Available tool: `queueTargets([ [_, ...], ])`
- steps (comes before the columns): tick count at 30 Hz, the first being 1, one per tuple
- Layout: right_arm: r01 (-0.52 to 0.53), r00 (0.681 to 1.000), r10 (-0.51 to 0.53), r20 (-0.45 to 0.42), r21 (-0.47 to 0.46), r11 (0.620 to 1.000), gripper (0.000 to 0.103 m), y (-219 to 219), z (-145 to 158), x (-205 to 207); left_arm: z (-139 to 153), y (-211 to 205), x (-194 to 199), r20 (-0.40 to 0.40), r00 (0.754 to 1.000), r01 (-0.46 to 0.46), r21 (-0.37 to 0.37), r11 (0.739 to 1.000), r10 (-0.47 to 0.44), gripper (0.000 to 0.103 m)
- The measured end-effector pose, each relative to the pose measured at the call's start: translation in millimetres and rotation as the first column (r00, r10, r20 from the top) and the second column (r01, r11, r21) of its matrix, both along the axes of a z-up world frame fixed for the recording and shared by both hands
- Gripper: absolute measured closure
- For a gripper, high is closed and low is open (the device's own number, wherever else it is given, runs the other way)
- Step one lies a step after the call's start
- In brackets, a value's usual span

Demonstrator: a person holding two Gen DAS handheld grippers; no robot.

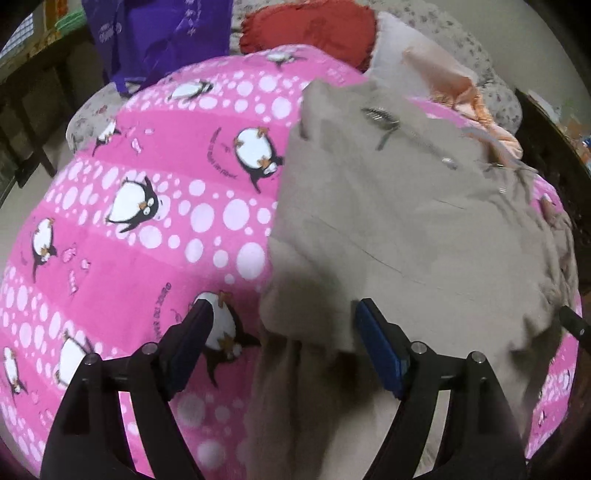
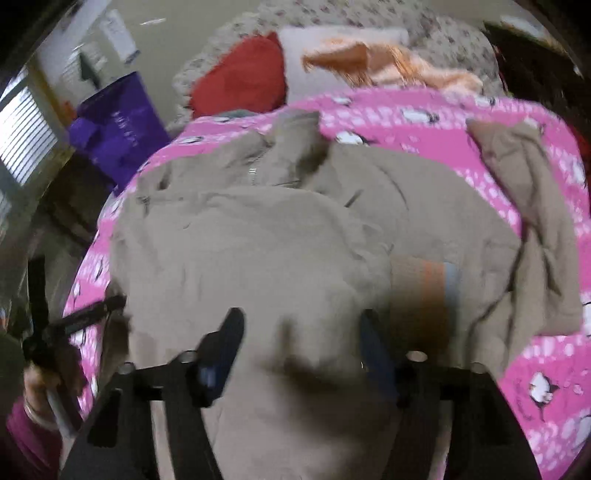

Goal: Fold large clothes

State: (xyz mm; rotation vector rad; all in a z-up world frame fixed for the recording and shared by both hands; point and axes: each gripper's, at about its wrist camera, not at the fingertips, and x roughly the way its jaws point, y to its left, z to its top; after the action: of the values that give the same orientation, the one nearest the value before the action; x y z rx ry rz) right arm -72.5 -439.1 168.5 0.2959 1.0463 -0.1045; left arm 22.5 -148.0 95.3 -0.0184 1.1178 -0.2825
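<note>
A large beige zip-up jacket [image 1: 406, 221] lies spread and rumpled on a pink penguin-print blanket [image 1: 129, 240]. My left gripper [image 1: 282, 310] stands open over the jacket's left edge, one finger above the blanket and the other above the beige cloth. In the right wrist view the jacket [image 2: 258, 251] fills the middle, with a sleeve [image 2: 524, 184] flung out to the right and a striped ribbed hem [image 2: 424, 284] showing. My right gripper [image 2: 301, 321] hovers open above the jacket, its pads not pressing on the cloth. The left gripper [image 2: 92, 314] shows at that view's left edge, held by a hand [image 2: 37, 387].
Beyond the blanket [image 2: 535, 369] lie a red cushion [image 1: 314, 29], a pale pillow [image 1: 399, 55] and a peach cloth [image 1: 469, 96] on a floral sheet [image 1: 480, 37]. A purple bag [image 1: 159, 37] stands at the far left corner. Dark furniture [image 1: 29, 110] flanks the bed.
</note>
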Motion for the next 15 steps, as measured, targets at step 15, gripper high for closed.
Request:
queueTargets([
  [15, -0.001, 1.000, 0.006, -0.028, 0.160, 0.987, 0.035, 21, -6, -72, -29, 31, -42, -0.136, 0.991, 0.008, -0.030, 1.000, -0.012, 0.024],
])
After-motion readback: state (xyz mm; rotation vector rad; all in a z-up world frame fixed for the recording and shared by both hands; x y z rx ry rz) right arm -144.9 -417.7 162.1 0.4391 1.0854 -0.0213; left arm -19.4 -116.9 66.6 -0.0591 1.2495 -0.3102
